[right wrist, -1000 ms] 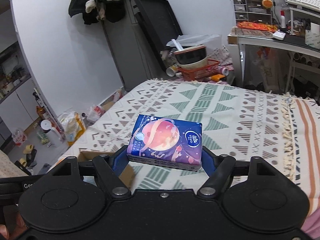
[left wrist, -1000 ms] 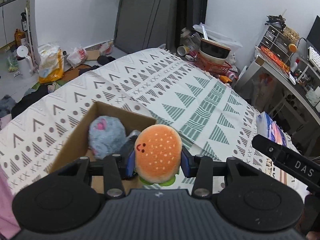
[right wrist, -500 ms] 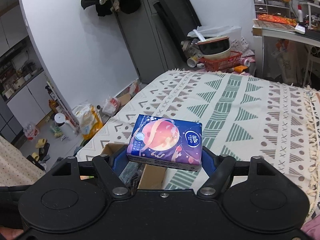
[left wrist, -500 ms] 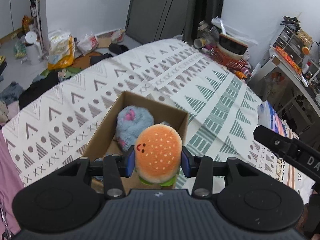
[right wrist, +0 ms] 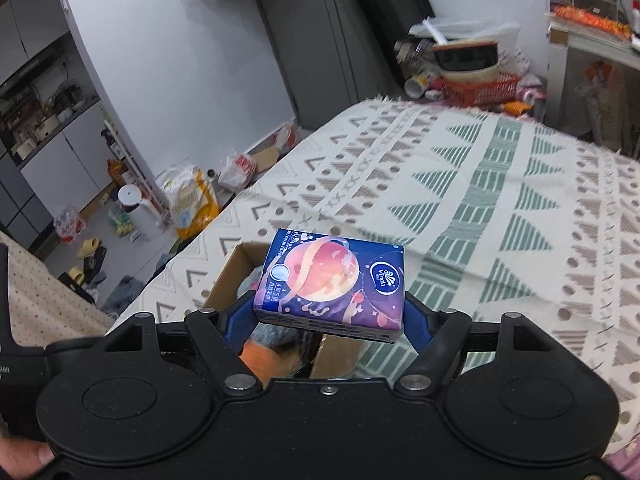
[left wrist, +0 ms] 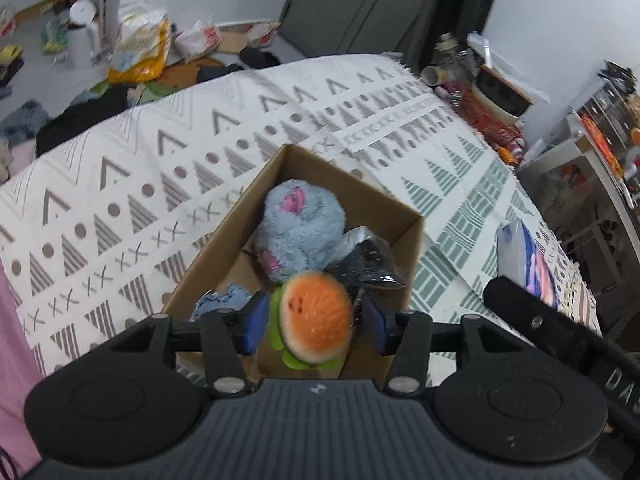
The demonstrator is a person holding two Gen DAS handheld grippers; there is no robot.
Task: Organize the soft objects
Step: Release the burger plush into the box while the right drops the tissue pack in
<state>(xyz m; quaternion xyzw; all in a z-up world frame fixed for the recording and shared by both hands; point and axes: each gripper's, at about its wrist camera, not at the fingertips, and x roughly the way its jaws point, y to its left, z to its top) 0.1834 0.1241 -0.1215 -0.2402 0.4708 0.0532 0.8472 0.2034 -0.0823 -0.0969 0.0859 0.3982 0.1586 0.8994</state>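
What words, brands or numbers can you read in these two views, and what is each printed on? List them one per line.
"Vinda": white brand mark on the tissue pack held in the right tongs.
"DAS": white letters, cut off at the frame edge, on the black tool body at right in the left view.
Small print on the tissue pack: too small to read.
Bags on the floor: too blurred to read.

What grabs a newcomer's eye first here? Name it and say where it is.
The orange burger plush stands out first, between the open fingers of the left gripper, above the near end of the cardboard box. Next is the purple tissue pack, pinched in the right gripper above the patterned bedspread. A fluffy blue plush already lies in the box.
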